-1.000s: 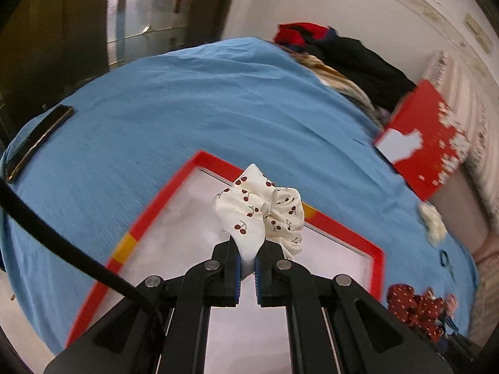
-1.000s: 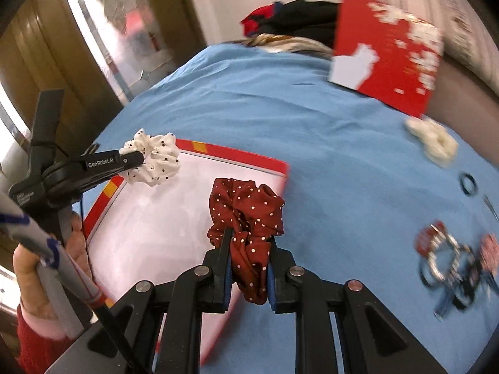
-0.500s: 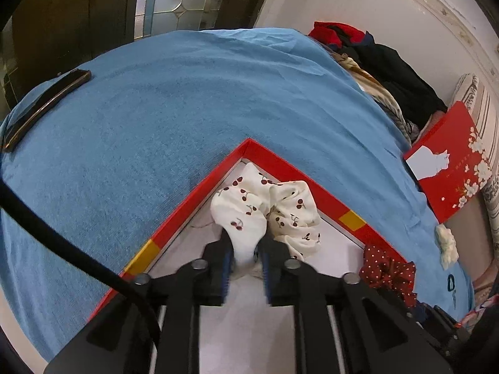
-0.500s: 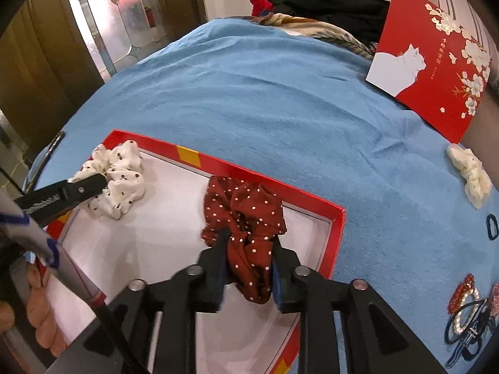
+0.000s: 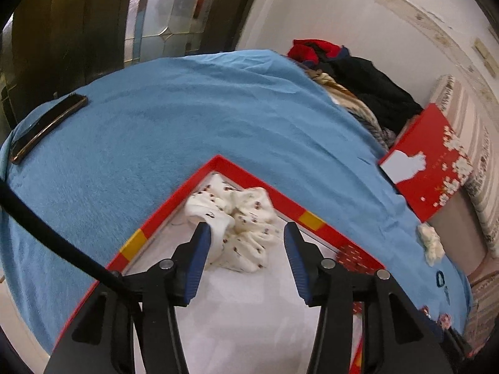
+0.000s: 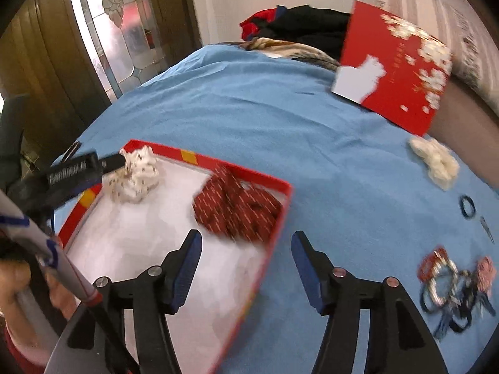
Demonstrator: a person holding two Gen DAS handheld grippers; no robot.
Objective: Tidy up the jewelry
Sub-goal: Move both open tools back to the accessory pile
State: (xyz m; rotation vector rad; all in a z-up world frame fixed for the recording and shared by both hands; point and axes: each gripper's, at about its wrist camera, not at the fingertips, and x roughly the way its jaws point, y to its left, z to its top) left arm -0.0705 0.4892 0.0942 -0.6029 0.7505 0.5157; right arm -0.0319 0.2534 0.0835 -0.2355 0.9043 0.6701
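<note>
Scrunchies lie inside the red box (image 6: 282, 205): the white one (image 5: 237, 227) in its far corner, the red one (image 6: 237, 210) against its right wall. Both grippers' jaws have just been opening; the left gripper (image 5: 243, 246) straddles the white scrunchie loosely, one pad maybe brushing it, and the right gripper (image 6: 246, 255) stands wide, empty. Each should lift straight up, snagging no fabric, before reaching for the hair ties (image 6: 452, 290) right of the box.

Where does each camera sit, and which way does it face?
Left wrist: on the left claw, looking down at the white cherry-print scrunchie in the red-rimmed box; its open fingers show.
Right wrist: on the right claw, over the dark red dotted scrunchie; a hand shows.
Shared: box, white scrunchie, blue cover.
</note>
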